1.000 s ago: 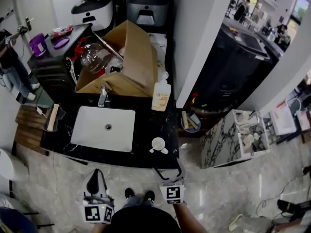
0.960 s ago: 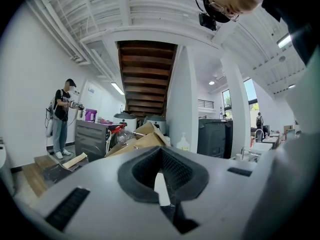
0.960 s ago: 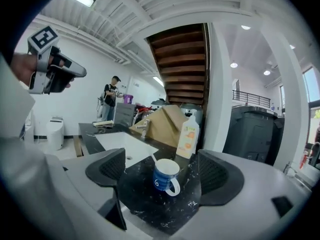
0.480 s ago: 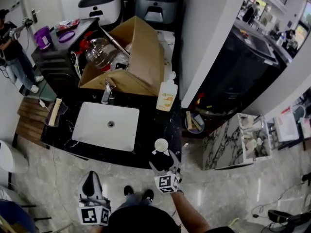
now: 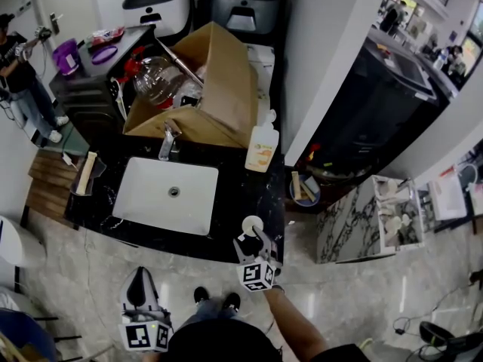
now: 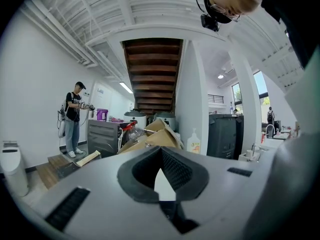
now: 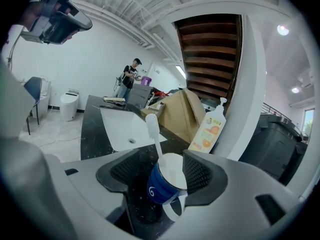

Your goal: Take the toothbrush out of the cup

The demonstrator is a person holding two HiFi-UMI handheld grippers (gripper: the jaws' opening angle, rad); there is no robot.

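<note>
A blue cup point(image 7: 164, 185) with a white inside stands near the front right edge of the black counter point(image 5: 240, 191); from above it shows as a white ring point(image 5: 250, 224). A white toothbrush point(image 7: 152, 128) stands in it, head up. My right gripper point(image 7: 160, 173) reaches over the counter edge point(image 5: 254, 241) with the cup between its jaws. These jaws have just been closing. The right pad sits at the cup's rim, while a dark gap remains on the left side. My left gripper point(image 5: 143, 280) hangs below the counter, away from the cup, its pads point(image 6: 174, 165) together and holding nothing.
A white sink point(image 5: 151, 202) with a tap fills the counter's left half. An orange-labelled soap bottle point(image 5: 262, 151) and a big cardboard box point(image 5: 219, 89) stand behind the cup. A white pillar rises to the right. A person point(image 5: 15, 74) stands far left.
My right gripper has come forward and down over the counter edge until its jaws flank the cup, and the jaws have narrowed. The left gripper has stayed where it was.
</note>
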